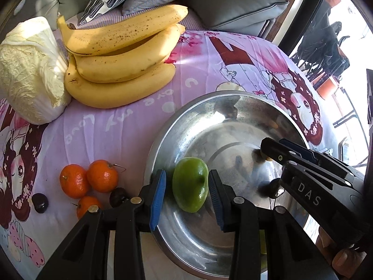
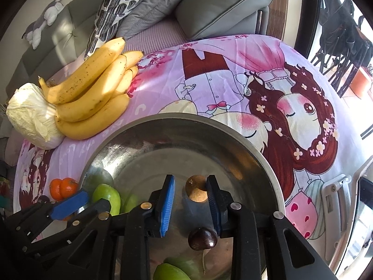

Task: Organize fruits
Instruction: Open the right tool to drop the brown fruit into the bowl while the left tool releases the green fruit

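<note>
Both my grippers tipped steeply down, jaws apart

My left gripper [image 1: 186, 198] rises from the bottom centre of its own view, blue pads [image 1: 158, 198] parted with a clear gap between them. My right gripper [image 2: 190, 200] fills the bottom of its view the same way, its jaws also apart. In the left view it reaches in from the lower right, with my right hand's fingertips [image 1: 342, 260] curled under its handle at the corner. In the right view, one blue left pad [image 2: 70, 204] shows at lower left.
</note>
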Demonstrator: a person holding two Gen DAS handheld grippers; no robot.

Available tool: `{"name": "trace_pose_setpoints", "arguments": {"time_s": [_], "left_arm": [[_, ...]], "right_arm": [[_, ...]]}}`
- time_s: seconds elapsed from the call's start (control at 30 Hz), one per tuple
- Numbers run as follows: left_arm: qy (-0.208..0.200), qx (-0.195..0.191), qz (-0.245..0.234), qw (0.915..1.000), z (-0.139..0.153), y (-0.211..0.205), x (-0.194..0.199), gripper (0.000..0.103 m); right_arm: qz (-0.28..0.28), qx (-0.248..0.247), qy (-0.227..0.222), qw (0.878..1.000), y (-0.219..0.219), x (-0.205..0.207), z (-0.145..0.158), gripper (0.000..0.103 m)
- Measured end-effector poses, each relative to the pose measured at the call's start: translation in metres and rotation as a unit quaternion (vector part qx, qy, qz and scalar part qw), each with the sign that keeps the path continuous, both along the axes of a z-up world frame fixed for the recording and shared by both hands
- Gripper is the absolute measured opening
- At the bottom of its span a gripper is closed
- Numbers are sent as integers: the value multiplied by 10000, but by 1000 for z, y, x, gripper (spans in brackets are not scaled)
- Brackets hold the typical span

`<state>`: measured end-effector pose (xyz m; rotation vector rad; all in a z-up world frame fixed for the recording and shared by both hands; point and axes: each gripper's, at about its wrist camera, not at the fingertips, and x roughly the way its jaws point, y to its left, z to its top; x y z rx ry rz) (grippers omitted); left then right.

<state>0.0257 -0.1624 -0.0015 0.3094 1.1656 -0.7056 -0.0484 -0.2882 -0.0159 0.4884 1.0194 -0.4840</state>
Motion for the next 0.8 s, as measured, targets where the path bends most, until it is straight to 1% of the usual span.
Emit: {"name": "trace_pose_setpoints", "arguments": {"time_s": [0.2, 0.4, 0.53, 0.67, 0.8], "left_arm": [[-18, -89, 392, 9992, 11, 24, 10, 39], [105, -112, 949, 9954, 8, 53, 26, 39], [138, -97, 1237, 9922, 5, 70, 34, 39], [211, -77, 1402, 9899, 2, 79, 39, 39], [232, -15, 1420, 9896, -1, 79, 39, 40]], "right_arm": [[-2, -33, 12, 10000, 1, -1, 3, 31], [55, -42, 127, 9999, 7, -3, 2, 31], [127, -91, 173, 9997, 15, -3, 3, 31], [184, -102, 221, 9995, 21, -3, 2, 31], [253, -143, 220, 9993, 27, -2, 4, 31]]}}
